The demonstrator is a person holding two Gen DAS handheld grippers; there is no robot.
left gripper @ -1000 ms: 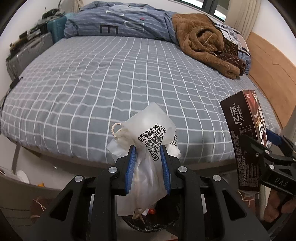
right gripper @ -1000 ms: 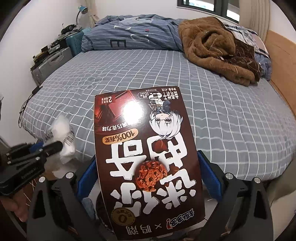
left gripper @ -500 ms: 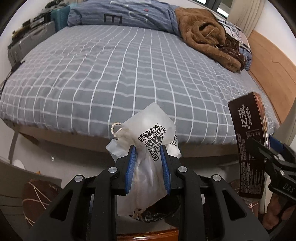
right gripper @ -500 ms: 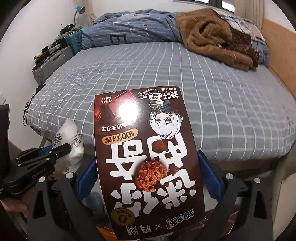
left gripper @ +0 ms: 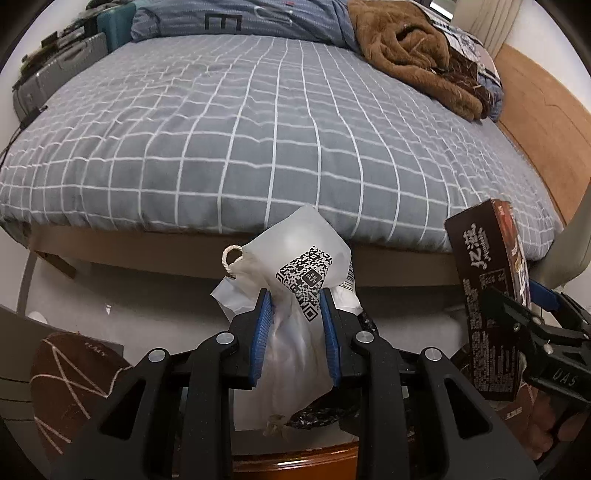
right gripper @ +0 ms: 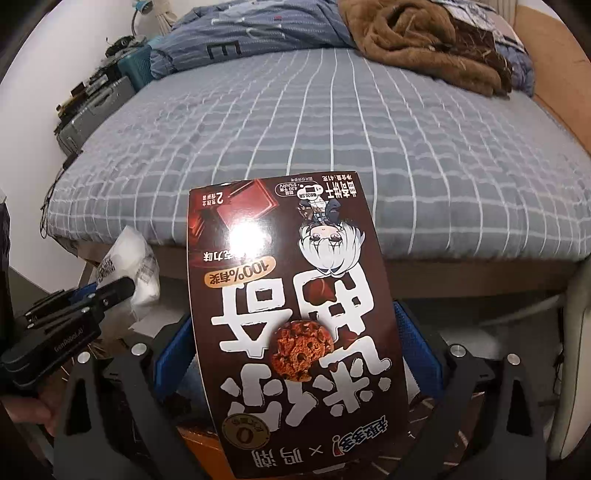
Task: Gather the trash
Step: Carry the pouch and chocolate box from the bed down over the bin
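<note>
- Bag (left gripper: 295, 295): crumpled translucent white plastic with a QR label and a cord loop at its 10 o'clock edge. Pinched at mid-body between the blue pads of the left gripper (left gripper: 295, 332), fingers closed to a narrow gap on it. Held in the air in front of the bed's (left gripper: 258, 129) near edge; the loose tail hangs below the fingers.
- Handling, bag: likely very light, soft and slippery; it would deform rather than resist. The bunched middle, where it is gripped now, looks the surest hold; the thin tail could slide free.
- Box (right gripper: 295, 314): dark brown snack carton, print upside down in the right wrist view. Clamped across its width by the right gripper (right gripper: 299, 354), fingers spread wide, one blue pad against each side edge. Seen from the left wrist view at 3 o'clock, standing roughly upright in the air.
- Handling, box: probably light, stiff but crushable if empty; the glossy faces may slip, so the edge-to-edge hold at the lower half seems sound.
- Bin (left gripper: 325, 410): dark rim partly visible below the bag, at 6 o'clock; its contents are hidden.
- Bed: grey checked sheet, brown blanket (left gripper: 410, 51) at 1 o'clock, blue duvet (left gripper: 240, 18) at 12 o'clock.
- Stage, as judged: both items are picked up, with dropping them in the bin left to do.
</note>
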